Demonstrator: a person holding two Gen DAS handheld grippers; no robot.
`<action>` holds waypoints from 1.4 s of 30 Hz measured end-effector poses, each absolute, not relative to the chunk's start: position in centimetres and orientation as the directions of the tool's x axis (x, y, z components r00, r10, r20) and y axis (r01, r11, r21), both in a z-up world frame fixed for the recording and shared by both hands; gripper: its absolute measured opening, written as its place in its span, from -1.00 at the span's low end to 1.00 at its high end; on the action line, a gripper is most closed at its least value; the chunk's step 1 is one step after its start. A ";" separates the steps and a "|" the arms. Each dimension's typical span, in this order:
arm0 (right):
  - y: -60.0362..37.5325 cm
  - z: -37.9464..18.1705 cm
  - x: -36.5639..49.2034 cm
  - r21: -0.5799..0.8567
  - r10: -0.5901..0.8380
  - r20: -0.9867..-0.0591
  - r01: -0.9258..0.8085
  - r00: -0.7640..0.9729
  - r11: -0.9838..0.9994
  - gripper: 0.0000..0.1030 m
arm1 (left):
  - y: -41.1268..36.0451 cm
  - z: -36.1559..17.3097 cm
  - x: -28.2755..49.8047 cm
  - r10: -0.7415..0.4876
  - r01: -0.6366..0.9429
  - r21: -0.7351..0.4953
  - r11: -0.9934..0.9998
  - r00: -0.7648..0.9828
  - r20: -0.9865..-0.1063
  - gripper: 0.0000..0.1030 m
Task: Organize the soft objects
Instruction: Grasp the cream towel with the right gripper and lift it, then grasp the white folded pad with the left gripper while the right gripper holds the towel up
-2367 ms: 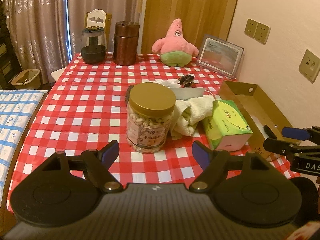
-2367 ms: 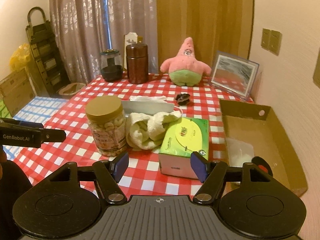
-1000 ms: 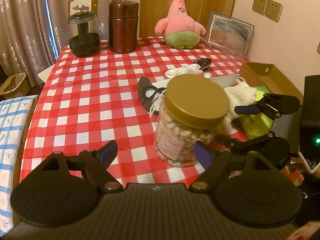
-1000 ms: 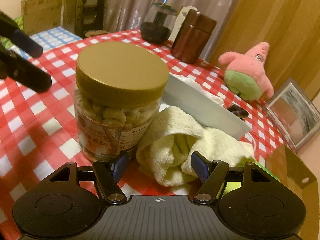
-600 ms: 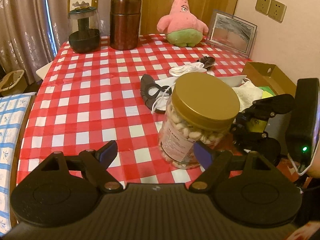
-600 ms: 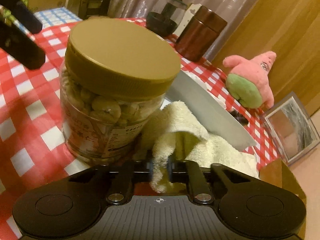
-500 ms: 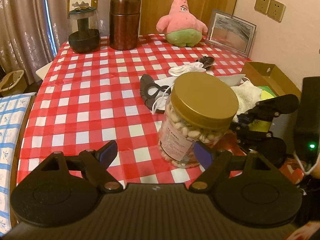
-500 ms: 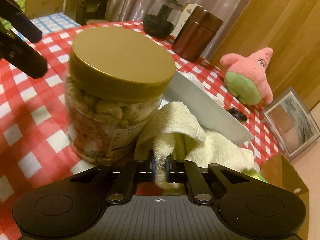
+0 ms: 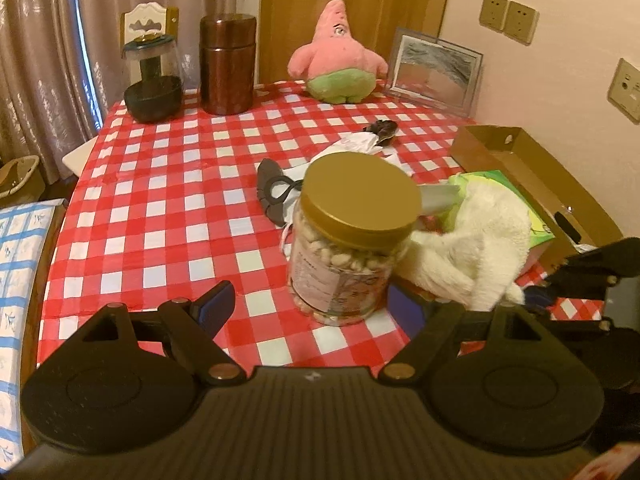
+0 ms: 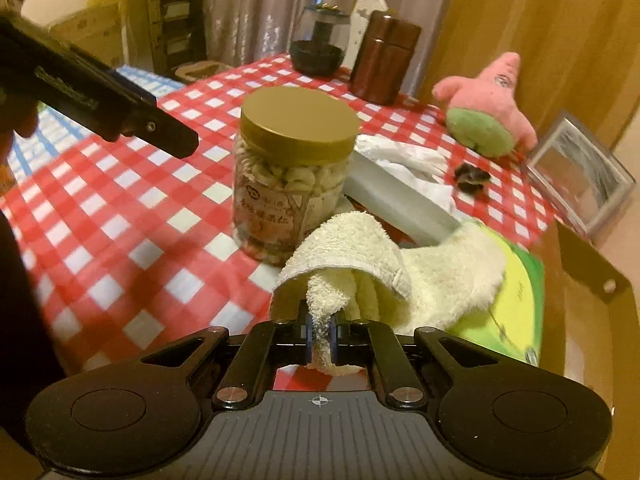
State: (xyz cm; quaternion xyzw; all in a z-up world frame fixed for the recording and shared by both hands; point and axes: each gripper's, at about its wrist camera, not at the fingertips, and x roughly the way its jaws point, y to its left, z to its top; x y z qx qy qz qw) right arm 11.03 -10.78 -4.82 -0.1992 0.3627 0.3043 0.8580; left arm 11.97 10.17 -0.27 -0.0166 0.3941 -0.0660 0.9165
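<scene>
My right gripper (image 10: 320, 336) is shut on a fold of the cream towel (image 10: 384, 272), which is lifted and drapes over the green tissue box (image 10: 516, 312). The towel also shows in the left wrist view (image 9: 480, 248), held by the right gripper (image 9: 532, 294) at the right edge. My left gripper (image 9: 308, 304) is open and empty, just in front of the nut jar (image 9: 352, 240). A pink star plush (image 9: 338, 56) sits at the table's far side. A white cloth (image 10: 404, 156) lies behind the jar.
An open cardboard box (image 9: 532, 172) lies at the right table edge. A brown canister (image 9: 227, 64), a glass jar (image 9: 152, 80) and a picture frame (image 9: 434, 70) stand at the back. A black eye mask (image 9: 272, 192) and a grey flat box (image 10: 400, 200) lie mid-table.
My right gripper closed on the towel and has pulled it up and back, away from the jar. The left gripper stayed open and drew back slightly.
</scene>
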 end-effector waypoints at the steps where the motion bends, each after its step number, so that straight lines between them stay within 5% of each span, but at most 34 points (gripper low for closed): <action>1: -11.2 -4.4 10.4 -0.109 0.382 -0.741 -0.660 0.553 0.744 -0.85 | 10.1 -0.1 11.8 -0.136 0.113 -0.080 0.990 0.682 -0.719 0.59; 26: -16.4 7.6 15.4 -0.168 0.383 -0.527 -0.535 0.759 0.828 -0.85 | 15.2 3.6 19.2 -0.137 0.190 -0.005 0.982 0.689 -0.712 0.58; 42: -17.3 8.3 22.7 -0.166 0.374 -0.505 -0.513 0.778 0.842 -0.85 | 8.7 2.9 33.7 -0.330 0.452 -0.077 0.889 0.514 -0.792 0.58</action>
